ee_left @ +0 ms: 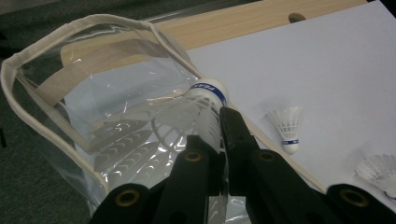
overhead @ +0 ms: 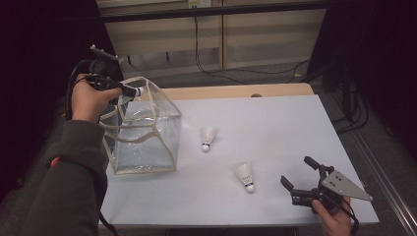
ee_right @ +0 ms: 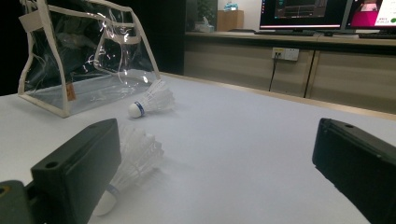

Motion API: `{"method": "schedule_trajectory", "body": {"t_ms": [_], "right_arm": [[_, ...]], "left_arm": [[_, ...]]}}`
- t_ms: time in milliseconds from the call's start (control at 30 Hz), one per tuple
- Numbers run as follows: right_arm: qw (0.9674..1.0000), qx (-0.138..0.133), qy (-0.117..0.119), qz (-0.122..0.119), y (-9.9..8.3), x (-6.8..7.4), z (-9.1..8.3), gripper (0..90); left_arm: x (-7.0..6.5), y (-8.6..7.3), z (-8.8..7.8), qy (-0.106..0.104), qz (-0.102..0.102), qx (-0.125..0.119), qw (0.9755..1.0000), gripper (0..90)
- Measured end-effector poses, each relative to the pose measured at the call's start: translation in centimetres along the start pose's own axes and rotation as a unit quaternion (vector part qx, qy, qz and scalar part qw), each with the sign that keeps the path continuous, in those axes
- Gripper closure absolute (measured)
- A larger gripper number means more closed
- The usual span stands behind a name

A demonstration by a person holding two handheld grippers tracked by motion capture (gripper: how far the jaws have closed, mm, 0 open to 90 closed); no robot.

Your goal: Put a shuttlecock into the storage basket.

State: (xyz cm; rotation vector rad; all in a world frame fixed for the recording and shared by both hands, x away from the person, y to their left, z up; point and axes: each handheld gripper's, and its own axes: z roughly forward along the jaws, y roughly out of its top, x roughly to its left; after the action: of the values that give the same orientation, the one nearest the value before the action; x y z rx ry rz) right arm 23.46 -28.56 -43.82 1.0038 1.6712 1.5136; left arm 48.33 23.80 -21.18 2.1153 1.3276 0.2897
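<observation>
Shuttlecock held at the bag's mouth

Shuttlecock (ee_left: 205,100) sits pinched by its feathers in the left hand-held gripper (overhead: 129,90), cork at the rim of the clear bag (overhead: 142,130). Carry it further over the opening before letting go (the rim is soft, so avoid nudging it). Two more shuttlecocks (overhead: 208,138) (overhead: 245,176) lie on the desk (overhead: 275,123); the right hand-held gripper (overhead: 299,173) rests spread near one.

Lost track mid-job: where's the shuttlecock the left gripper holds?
High view, far left: shuttlecock in the left gripper, above the clear bag's open top.
</observation>
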Motion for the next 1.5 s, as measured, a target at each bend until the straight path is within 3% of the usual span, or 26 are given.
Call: {"method": "schedule_trajectory", "body": {"t_ms": [433, 1500], "right_arm": [[1.0000, 0.001, 0.001, 0.000, 0.0, 0.0, 0.0, 1.3], [1.0000, -0.001, 0.001, 0.000, 0.0, -0.1, 0.0, 1.3]], "left_arm": [[0.5, -0.3, 0.8, 0.007, -0.009, 0.000, 0.9999, 88.6], [0.3, 0.5, 2.9, 0.016, -0.003, 0.012, 0.9998, 88.5]]}}
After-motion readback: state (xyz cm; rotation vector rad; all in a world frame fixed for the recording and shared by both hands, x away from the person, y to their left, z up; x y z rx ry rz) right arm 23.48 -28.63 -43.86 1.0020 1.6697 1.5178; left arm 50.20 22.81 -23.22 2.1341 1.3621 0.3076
